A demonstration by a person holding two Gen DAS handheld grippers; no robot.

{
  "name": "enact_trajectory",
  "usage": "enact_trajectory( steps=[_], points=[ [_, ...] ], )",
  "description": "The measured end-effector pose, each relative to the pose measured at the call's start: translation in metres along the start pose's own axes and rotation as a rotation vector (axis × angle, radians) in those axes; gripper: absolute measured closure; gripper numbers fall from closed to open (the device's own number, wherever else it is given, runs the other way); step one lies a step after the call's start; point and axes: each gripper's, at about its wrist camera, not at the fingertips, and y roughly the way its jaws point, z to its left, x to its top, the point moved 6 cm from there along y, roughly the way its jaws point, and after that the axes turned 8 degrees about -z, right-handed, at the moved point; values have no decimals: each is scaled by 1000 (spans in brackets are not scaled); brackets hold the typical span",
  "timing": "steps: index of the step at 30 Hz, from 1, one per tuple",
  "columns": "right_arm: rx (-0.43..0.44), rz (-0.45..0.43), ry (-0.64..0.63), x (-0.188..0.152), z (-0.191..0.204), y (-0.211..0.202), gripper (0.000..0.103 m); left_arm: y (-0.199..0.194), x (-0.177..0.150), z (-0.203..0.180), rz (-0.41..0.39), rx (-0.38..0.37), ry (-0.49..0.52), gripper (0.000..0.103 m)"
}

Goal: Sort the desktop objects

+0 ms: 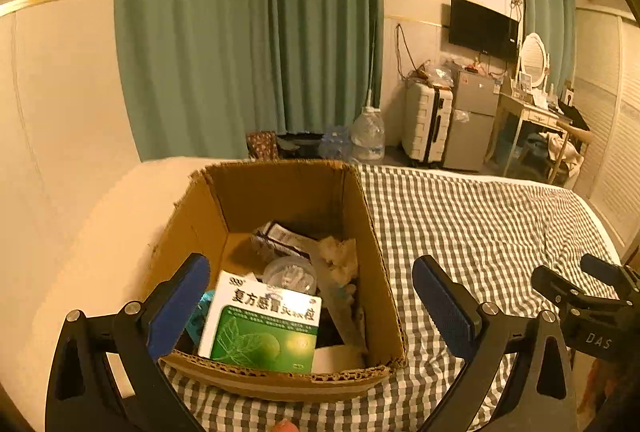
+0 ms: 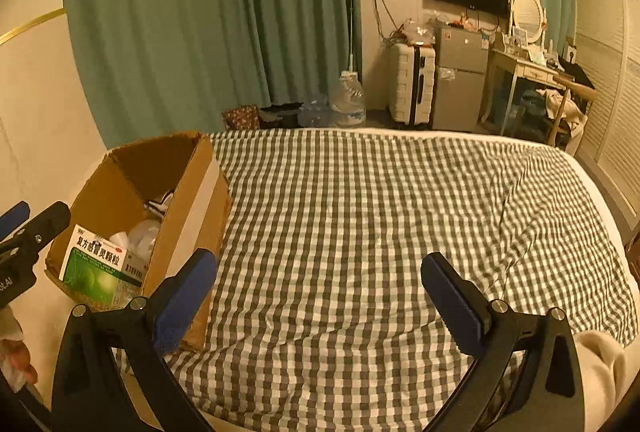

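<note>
An open cardboard box (image 1: 372, 256) stands on the checked bedspread (image 1: 480, 224). Inside it lie a green and white medicine box (image 1: 260, 324), a clear round lid or cup (image 1: 290, 274), crumpled tissue (image 1: 340, 256) and a dark printed packet (image 1: 280, 236). My left gripper (image 1: 312, 296) is open and empty, its jaws spread just above the box's near rim. My right gripper (image 2: 318, 290) is open and empty over the bare bedspread (image 2: 360, 212), to the right of the box (image 2: 188, 200). The medicine box (image 2: 100, 268) also shows in the right wrist view.
Green curtains (image 1: 248, 32) hang behind the bed. A large water bottle (image 1: 368, 132), a white suitcase (image 1: 424, 124), a small fridge (image 1: 472, 116) and a dressing table (image 1: 532, 112) stand on the floor beyond the bed. A cream wall runs along the left.
</note>
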Motion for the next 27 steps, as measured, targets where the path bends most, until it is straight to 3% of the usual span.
enact_trajectory(
  steps=[27],
  points=[
    [-7, 21, -14, -10, 1, 0, 0, 7, -12, -9, 22, 19, 51, 0]
  ],
)
